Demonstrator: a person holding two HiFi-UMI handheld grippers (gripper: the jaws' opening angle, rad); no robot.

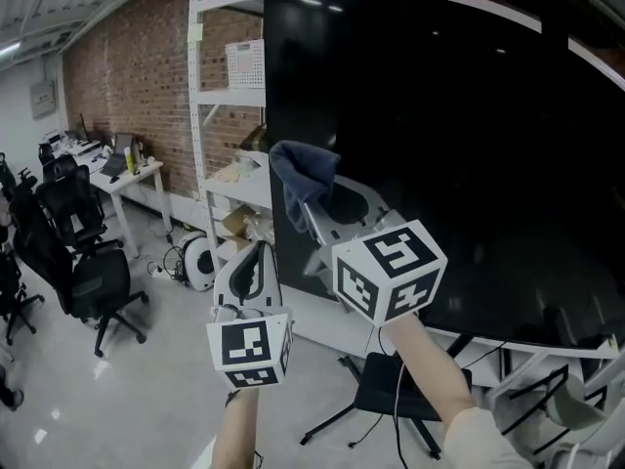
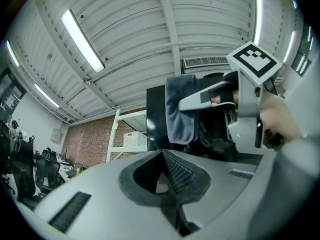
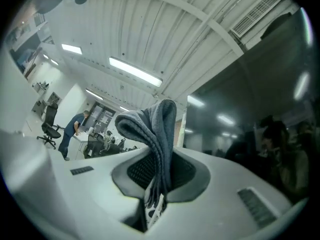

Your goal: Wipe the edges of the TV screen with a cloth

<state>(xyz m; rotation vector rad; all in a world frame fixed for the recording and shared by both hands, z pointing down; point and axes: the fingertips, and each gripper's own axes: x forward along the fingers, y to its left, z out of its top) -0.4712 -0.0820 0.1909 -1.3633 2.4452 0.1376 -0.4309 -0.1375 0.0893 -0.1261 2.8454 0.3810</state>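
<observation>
One black TV screen (image 1: 459, 145) beside shelving (image 1: 227, 96), brick wall (image 1: 127, 96); right gripper (image 3: 156, 191) clamps cloth (image 3: 150, 126).

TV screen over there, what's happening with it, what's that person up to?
A person holds a gripper in each hand. The right gripper is shut on a grey cloth, held up in front of the dark TV screen near its left edge; whether the cloth touches the glass cannot be told. The left gripper is shut with nothing in it, held lower, to the right gripper's left.
</observation>
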